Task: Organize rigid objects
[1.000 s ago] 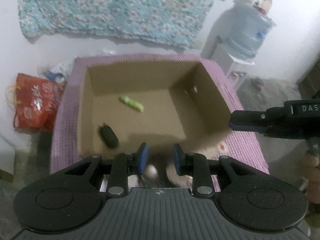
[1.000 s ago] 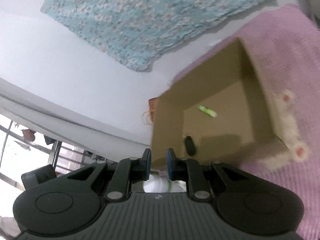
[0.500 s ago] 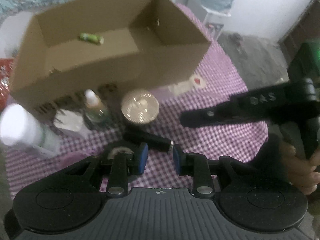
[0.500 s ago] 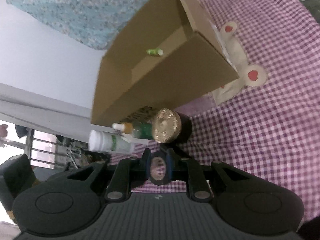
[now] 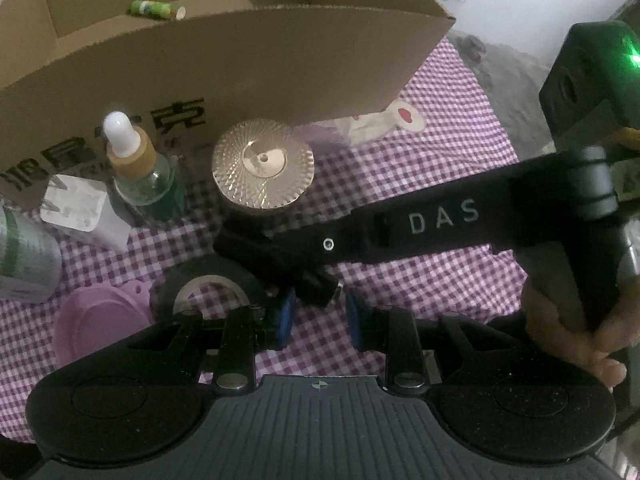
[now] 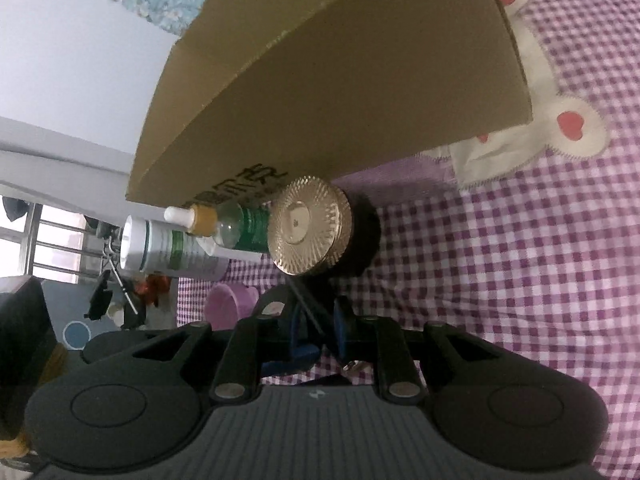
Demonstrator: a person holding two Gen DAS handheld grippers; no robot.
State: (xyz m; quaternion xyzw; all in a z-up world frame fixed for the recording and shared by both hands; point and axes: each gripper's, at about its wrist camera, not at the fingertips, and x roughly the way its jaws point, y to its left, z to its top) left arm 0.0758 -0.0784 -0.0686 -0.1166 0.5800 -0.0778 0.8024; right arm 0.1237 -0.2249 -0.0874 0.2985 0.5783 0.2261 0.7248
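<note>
A cardboard box (image 5: pixel 224 60) with printed black characters on its front wall is seen standing on a purple checked cloth (image 5: pixel 440 160). Inside the box, near its back wall, a small green tube (image 5: pixel 156 9) is lying on its side.

In front of the box several objects are lined up. A jar with a ribbed golden lid (image 5: pixel 263 162) is placed just before the front wall, about in the middle. To the left of the jar a glass dropper bottle (image 5: pixel 136 168) with a white bulb is standing upright, and next to it a white plug adapter (image 5: pixel 82 210) is found. Further left, a white bottle with a green band (image 5: pixel 24 256) is partly cut by the edge of the picture. Nearer to the camera than the jar, a roll of black tape (image 5: pixel 208 284) is lying flat, and a pink oval dish (image 5: pixel 98 324) is just beside it on the left.

The left gripper (image 5: pixel 318 318) is held low over the cloth in front of the jar, with its blue pads apart and nothing between them. A small black object (image 5: pixel 320 286) with a metal tip lies just ahead of them.

The right gripper (image 6: pixel 316 332) is brought in from the right, below the jar, over the tape roll. Its jaws are narrow, and a thin dark thing is seen between them; whether it is really gripped cannot be told. The right hand (image 5: pixel 576 320) is visible on the handle.
</note>
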